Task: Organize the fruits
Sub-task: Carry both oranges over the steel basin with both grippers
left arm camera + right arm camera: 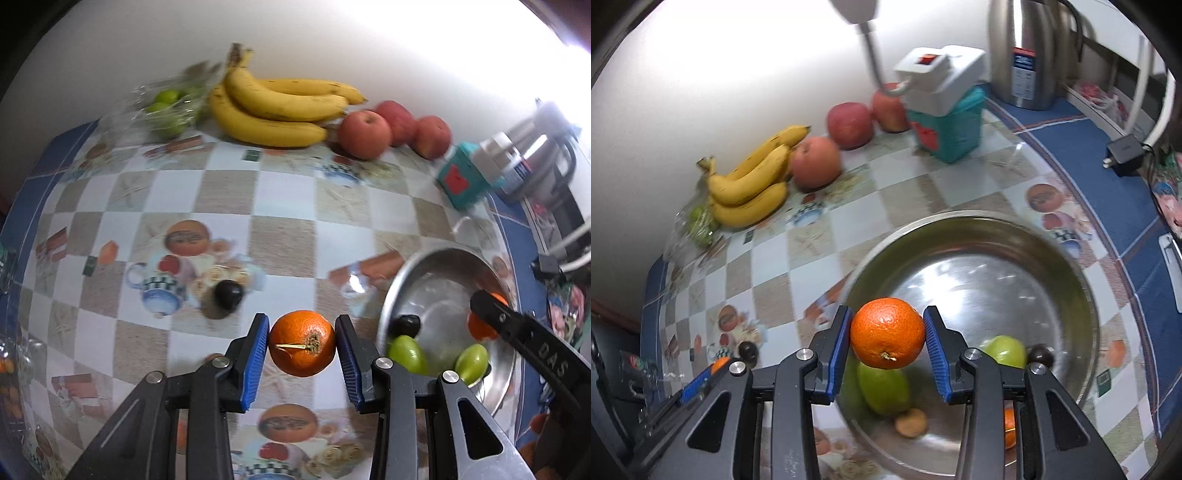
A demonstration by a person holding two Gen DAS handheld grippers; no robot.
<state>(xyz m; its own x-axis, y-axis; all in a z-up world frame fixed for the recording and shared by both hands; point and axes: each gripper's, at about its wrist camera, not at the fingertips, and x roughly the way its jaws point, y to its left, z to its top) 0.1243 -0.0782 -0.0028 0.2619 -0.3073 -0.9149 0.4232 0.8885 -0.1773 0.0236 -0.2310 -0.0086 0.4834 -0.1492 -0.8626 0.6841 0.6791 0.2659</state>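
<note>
While each claw grips an orange, sorting is approx. half done. Left claw (302,349) pinches its orange (302,343) above the worktop (280,206); right claw (887,334) pinches another orange (887,333) over the bowl (1086,280), which holds green fruits. Right view only: a brown item in the bowl.

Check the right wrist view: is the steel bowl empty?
No, the steel bowl holds green fruits and a dark plum.
</note>
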